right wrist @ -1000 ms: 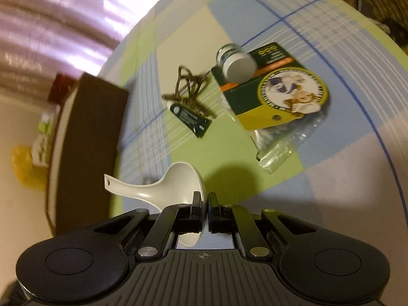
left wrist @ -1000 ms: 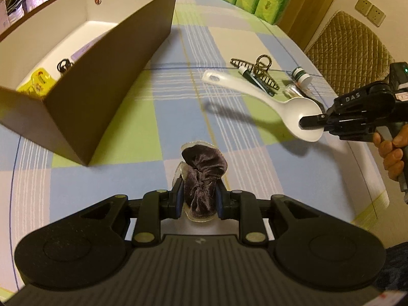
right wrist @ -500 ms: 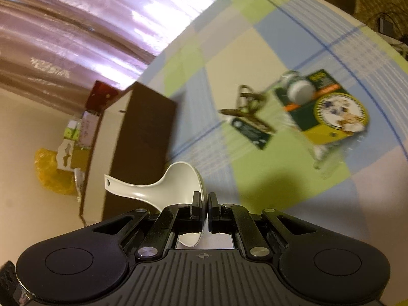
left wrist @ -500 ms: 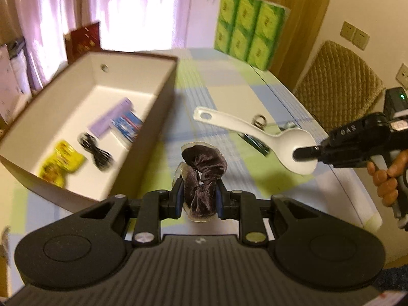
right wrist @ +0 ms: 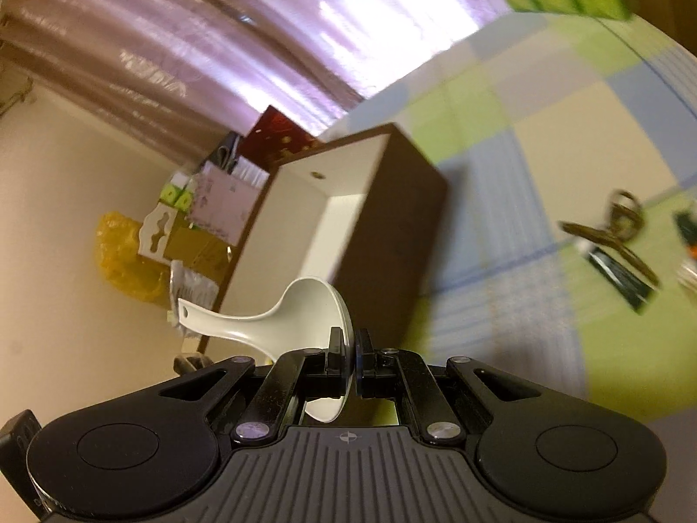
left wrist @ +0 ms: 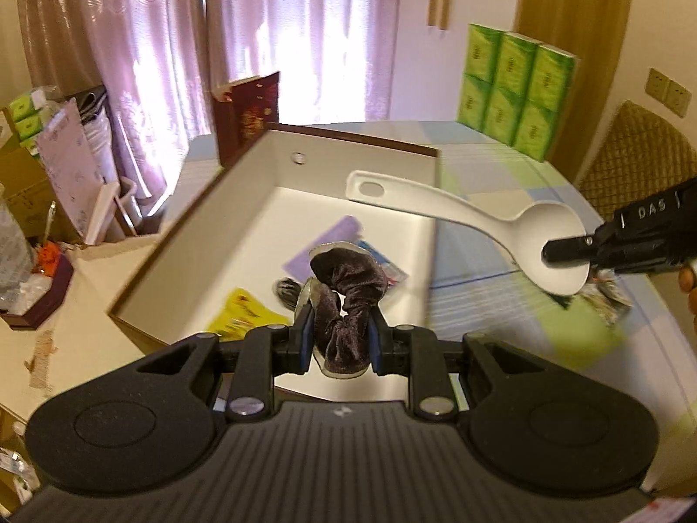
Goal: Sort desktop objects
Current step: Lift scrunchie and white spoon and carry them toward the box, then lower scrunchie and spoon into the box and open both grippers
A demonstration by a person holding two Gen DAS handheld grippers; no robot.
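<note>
Left wrist view: left gripper (left wrist: 340,342) jaws pinching soft scrunchie (left wrist: 346,300) above open box (left wrist: 279,174); right gripper (right wrist: 347,364) jaws pinching white spoon (right wrist: 300,309) beside box; lower both inside slowly, then let go gently, clear of the yellow packet (left wrist: 241,314).

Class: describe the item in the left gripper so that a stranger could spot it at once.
Find the open brown box with white walls. Just over its near edge, the left gripper pinches a scrunchie. It is dark, velvety and ruffled, unlike the hard white spoon beside it.
</note>
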